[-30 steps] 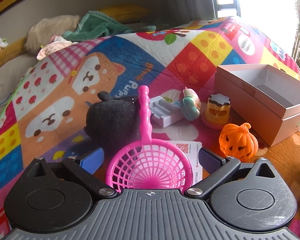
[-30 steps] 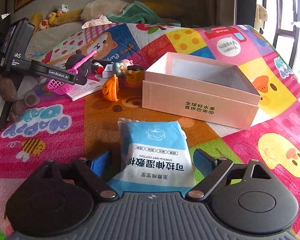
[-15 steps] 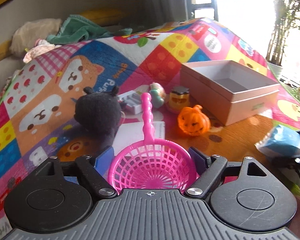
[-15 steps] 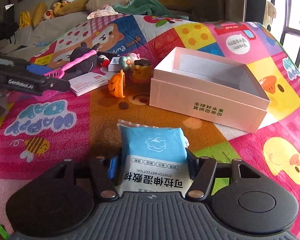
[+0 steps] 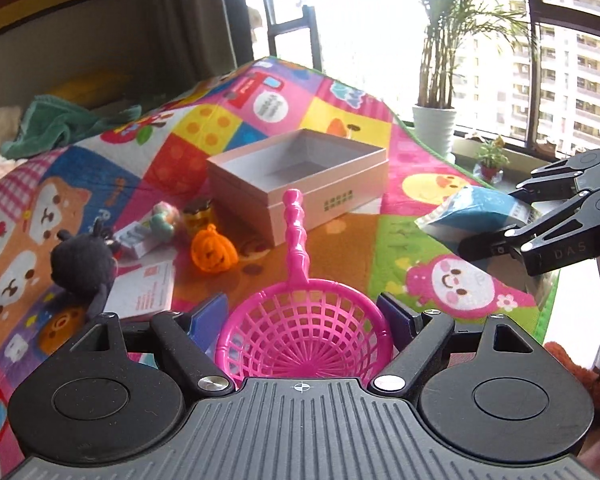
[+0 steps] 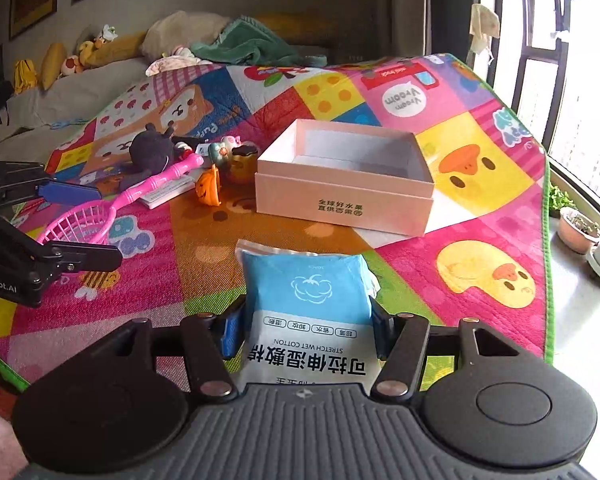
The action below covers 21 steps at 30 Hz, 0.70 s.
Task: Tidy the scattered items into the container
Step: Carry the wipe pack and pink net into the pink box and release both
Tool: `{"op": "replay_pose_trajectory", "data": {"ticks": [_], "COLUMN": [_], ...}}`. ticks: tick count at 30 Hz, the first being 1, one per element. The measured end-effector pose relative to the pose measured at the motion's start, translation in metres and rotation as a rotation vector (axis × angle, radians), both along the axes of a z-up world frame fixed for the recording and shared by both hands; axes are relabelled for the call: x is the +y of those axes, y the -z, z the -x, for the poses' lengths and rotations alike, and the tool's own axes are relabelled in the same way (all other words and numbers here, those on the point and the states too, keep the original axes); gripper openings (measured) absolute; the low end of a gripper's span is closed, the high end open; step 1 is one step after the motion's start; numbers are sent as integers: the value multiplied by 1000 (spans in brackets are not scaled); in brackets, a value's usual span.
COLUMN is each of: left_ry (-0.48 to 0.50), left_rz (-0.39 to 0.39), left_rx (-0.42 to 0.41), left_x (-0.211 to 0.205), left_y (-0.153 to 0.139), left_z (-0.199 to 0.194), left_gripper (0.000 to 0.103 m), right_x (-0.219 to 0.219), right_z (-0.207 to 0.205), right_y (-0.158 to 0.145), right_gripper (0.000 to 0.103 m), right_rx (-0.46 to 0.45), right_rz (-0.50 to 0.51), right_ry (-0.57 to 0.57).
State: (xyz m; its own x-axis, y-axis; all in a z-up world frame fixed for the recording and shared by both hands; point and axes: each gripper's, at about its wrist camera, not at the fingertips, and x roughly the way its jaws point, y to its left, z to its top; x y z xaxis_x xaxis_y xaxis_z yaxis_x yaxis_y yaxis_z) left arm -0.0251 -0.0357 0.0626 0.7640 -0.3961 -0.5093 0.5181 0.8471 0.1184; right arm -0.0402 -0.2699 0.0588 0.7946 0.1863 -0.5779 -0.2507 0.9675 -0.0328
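Two grippers are each clamped on something above the colourful play mat (image 6: 480,216). The left gripper (image 5: 304,320) holds the round basket end of a pink toy net scoop (image 5: 300,320) between its blue pads, the jaws standing fairly wide around it, and the scoop's knobbly handle points away toward the box. The right gripper (image 6: 300,324) grips a blue pack of stretch wet cotton wipes (image 6: 308,304) by its sides, its jaws at a middling width and pressed against the pack; over the last moment they have been closing onto it. In the left wrist view that pack (image 5: 472,212) shows lifted clear of the mat at the right edge.

The container, an open pale pink cardboard box (image 6: 340,192) with dark printed characters on its near wall, sits near the middle of the mat, and what shows of its inside looks bare. Just to its left lies the remaining clutter: an orange pumpkin toy (image 6: 209,190), a small dark and yellow jar-like toy (image 6: 242,162) touching or nearly touching the box's left wall, a pastel toy (image 6: 220,152), a black plush (image 6: 152,152), and a white card or booklet (image 5: 144,290) flat on the mat beside the plush. A green cloth (image 6: 252,44) lies crumpled beyond the mat's far edge.
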Motion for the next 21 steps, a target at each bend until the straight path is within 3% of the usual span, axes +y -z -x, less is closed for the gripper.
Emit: {"op": "replay_pose_trajectory", "data": {"ticks": [8,16,21], "left_ry": [25,64,32], "left_rz": [35,35,36], "left_rx": [-130,-63,-49], "left_x": [-27,-67,-88], "left_y": [-38,-48,-48], "left_z": [-33,-114,-172], "left_gripper": [86,86,86], "right_x": [-29,-36,-44], "right_z": [3,-16,-52], "right_y": [-25,-25,-19], "right_gripper": [58,58,58], "right_rx": [-52,-67,-52], "right_rz": [-54,-92,-106], "right_ry": [81,51,46]}}
